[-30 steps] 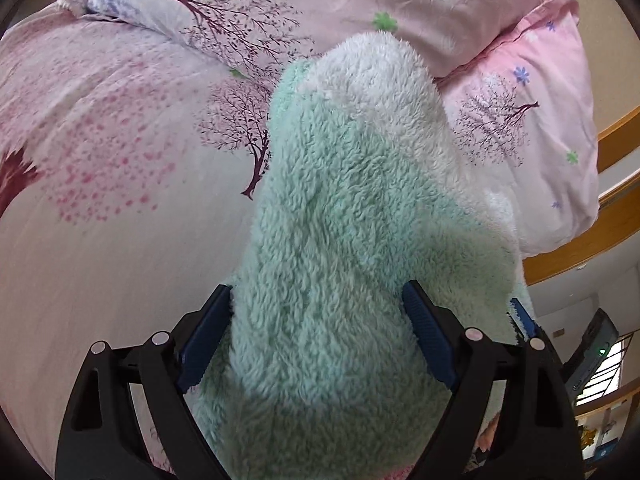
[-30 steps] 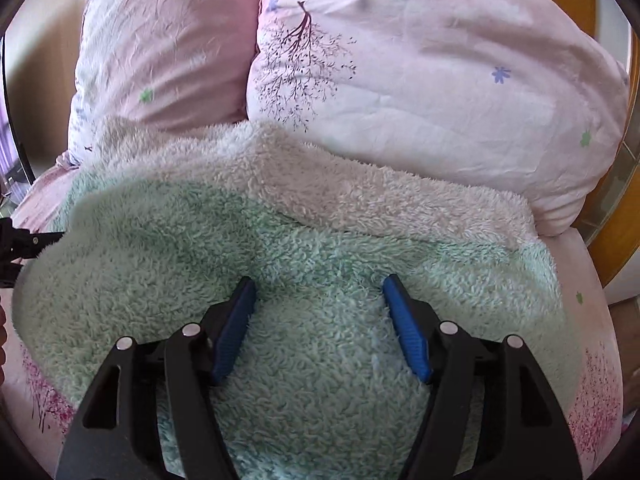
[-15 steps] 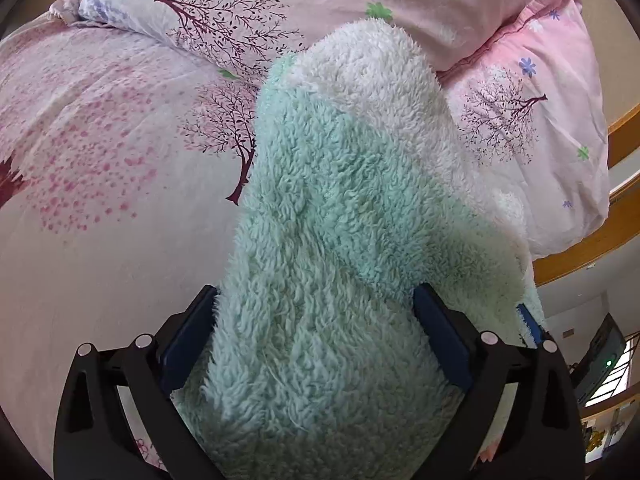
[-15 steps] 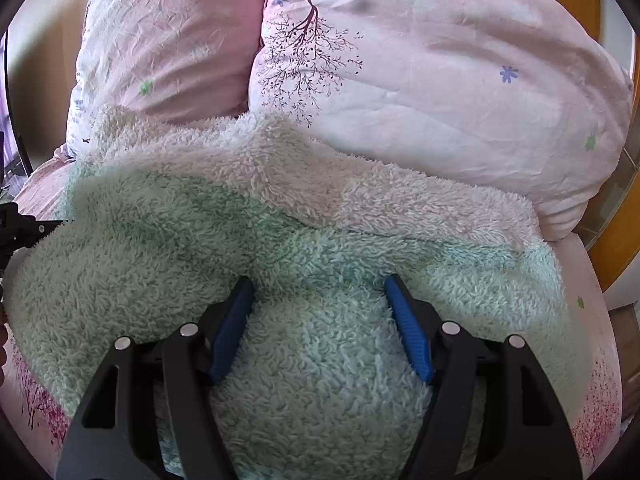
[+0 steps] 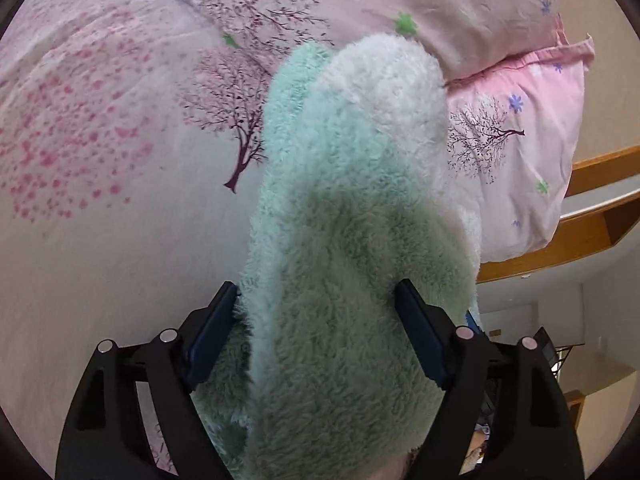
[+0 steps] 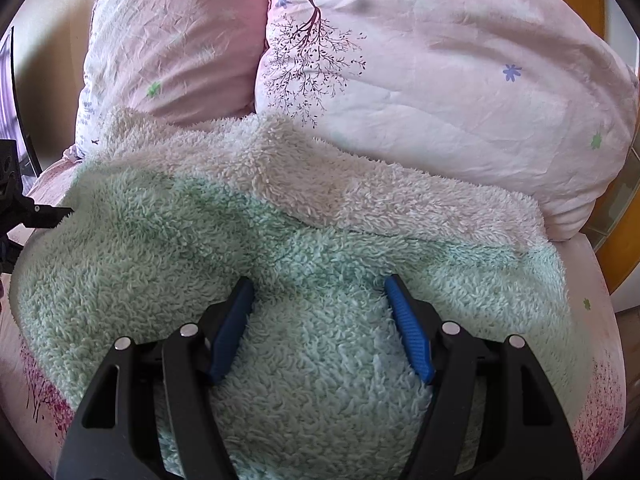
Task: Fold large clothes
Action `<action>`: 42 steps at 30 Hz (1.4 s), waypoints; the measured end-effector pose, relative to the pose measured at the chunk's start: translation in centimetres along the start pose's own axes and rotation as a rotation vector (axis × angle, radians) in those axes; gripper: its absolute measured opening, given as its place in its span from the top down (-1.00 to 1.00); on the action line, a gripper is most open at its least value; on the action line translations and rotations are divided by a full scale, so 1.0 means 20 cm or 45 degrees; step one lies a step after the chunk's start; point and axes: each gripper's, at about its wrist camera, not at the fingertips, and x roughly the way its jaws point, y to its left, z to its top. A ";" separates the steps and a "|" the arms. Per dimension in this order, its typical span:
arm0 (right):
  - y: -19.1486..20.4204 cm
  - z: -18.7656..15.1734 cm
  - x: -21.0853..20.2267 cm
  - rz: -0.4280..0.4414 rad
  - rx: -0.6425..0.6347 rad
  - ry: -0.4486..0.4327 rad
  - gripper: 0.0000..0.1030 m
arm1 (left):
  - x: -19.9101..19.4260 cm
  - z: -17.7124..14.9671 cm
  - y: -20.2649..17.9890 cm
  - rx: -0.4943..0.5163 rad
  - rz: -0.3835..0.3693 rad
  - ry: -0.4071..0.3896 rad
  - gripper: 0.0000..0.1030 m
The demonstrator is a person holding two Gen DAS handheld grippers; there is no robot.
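Observation:
A fluffy mint-green and white fleece garment lies bunched on the bed in front of the pillows. In the left wrist view it rises as a thick fold between my fingers. My left gripper has its jaws wide apart with the fleece bulging between them. My right gripper stands the same way, jaws wide, a mound of green fleece between the blue pads. The left gripper's tip shows at the left edge of the right wrist view.
Two pink pillows with tree prints lean at the head of the bed. The pink floral bedsheet spreads to the left. A wooden bed frame runs at the right.
The left gripper moved forward and closer over the fleece fold. The right gripper barely moved; the fleece shifted slightly.

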 end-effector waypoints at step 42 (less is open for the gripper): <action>-0.45 -0.15 -0.28 0.117 -0.007 -0.142 -0.34 | 0.24 -0.49 -1.39 0.702 -0.124 -0.248 0.50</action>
